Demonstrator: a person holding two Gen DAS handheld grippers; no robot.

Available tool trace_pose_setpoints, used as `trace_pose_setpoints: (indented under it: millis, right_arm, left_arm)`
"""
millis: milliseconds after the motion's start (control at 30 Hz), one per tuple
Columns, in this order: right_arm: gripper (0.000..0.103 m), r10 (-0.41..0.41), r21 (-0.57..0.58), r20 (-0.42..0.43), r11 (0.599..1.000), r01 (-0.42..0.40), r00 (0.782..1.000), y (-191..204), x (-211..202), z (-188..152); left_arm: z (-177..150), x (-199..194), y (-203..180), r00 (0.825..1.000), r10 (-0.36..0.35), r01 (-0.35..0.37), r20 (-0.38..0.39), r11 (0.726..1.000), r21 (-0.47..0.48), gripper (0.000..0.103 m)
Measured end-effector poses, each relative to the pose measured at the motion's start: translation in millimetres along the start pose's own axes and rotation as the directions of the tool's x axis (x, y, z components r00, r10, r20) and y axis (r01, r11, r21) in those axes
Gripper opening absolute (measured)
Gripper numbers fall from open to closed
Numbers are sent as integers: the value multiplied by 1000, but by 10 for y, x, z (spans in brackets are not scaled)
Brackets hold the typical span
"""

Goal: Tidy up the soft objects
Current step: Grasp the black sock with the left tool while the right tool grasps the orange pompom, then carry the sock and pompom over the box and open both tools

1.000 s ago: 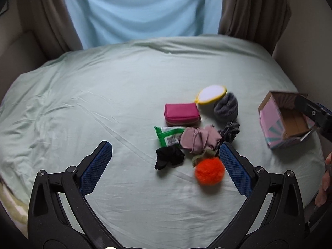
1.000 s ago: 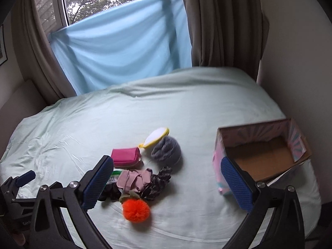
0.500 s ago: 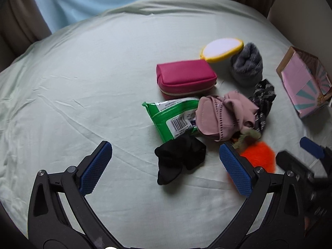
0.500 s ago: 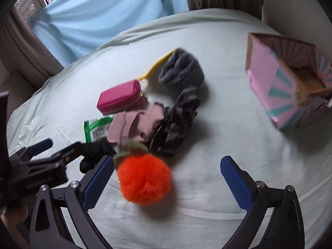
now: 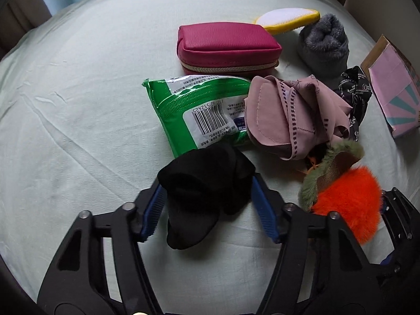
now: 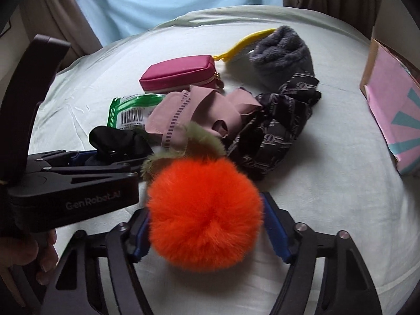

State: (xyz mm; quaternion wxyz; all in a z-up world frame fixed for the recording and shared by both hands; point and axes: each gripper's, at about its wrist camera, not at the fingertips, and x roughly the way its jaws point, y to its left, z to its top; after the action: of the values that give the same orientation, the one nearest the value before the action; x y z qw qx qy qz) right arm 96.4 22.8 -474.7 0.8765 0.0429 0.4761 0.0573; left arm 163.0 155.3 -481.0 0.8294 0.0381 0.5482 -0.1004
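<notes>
Closing on two soft items on the bed (image 5: 78,110).
Left claw (image 5: 207,204) has just clamped the black sock (image 5: 204,186); right claw (image 6: 207,225) has just clamped the orange pompom (image 6: 204,210).

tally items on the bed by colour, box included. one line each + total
Pink: 3, pouch, cloth, box
Black: 2, sock, patterned scrunchie
Green: 1, wipes pack
Grey: 1, fuzzy sock
Orange: 1, pompom
Yellow-white: 1, pad
Total: 9
</notes>
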Motion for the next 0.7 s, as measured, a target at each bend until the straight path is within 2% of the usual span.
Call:
trace_pose_setpoints:
  millis: [33, 133, 400, 700]
  right_arm:
    - [52, 5, -6, -7, 1000, -5, 1000, 3, 19, 8]
    - [36, 16, -13, -10, 1000, -16, 1000, 37, 52, 8]
    - [35, 28, -29, 10, 999, -27, 1000, 49, -80, 60]
    - [35, 26, -35, 74, 999, -23, 997, -35, -652, 300]
  left_arm:
    - [-5, 0, -10, 1000, 0, 0, 1, 1000, 1, 40]
    - [-7, -12, -23, 1000, -3, 3, 4, 1000, 1, 27]
    - [-12, -173, -153, 1000, 6, -6, 22, 1000, 9, 24]
    - [197, -839, -257, 996, 26, -25, 81, 1000, -17, 24]
